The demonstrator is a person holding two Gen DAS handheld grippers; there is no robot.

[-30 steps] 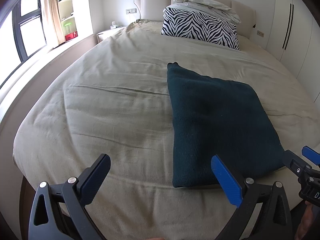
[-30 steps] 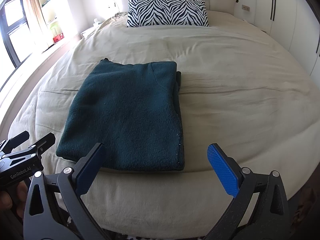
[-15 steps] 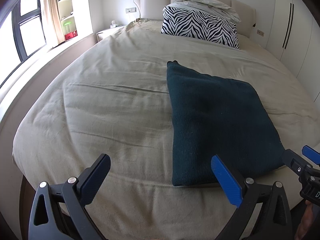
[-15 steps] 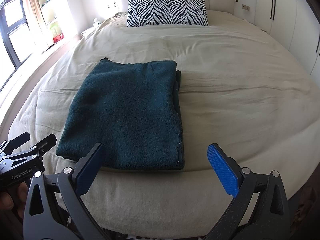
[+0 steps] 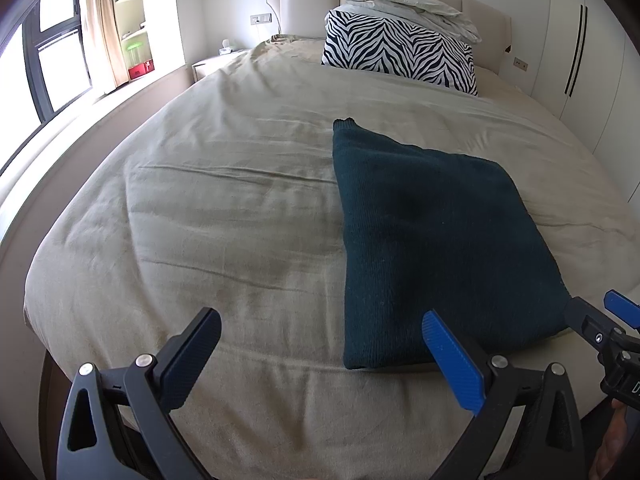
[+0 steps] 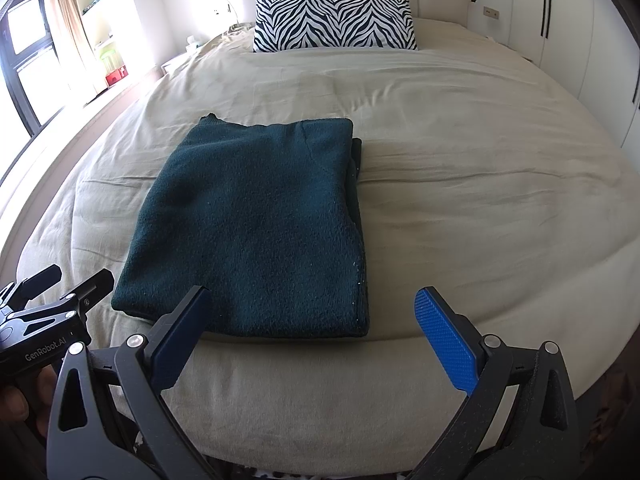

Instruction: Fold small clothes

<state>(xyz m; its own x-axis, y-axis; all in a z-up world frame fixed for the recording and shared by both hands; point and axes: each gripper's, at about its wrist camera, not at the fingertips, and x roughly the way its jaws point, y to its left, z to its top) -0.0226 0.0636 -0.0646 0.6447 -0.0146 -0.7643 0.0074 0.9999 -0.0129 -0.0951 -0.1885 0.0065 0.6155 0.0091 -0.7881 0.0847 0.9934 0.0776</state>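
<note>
A dark teal knit garment (image 5: 432,232) lies folded into a flat rectangle on the beige bed cover (image 5: 224,208), near the foot edge. It also shows in the right wrist view (image 6: 256,224). My left gripper (image 5: 320,344) is open and empty, held above the foot of the bed, just left of the garment's near corner. My right gripper (image 6: 308,328) is open and empty, hovering before the garment's near edge. Each gripper shows at the edge of the other's view: the right (image 5: 600,320), the left (image 6: 60,288).
A zebra-striped pillow (image 5: 400,56) with a crumpled white duvet (image 5: 408,4) on it leans on the headboard. A window and shelves stand on the left, white wardrobe doors (image 5: 580,40) on the right. The bed's foot edge (image 6: 320,420) drops just below my grippers.
Both grippers have drawn back very slightly from the garment. The folded garment has not moved. Both stay open.
</note>
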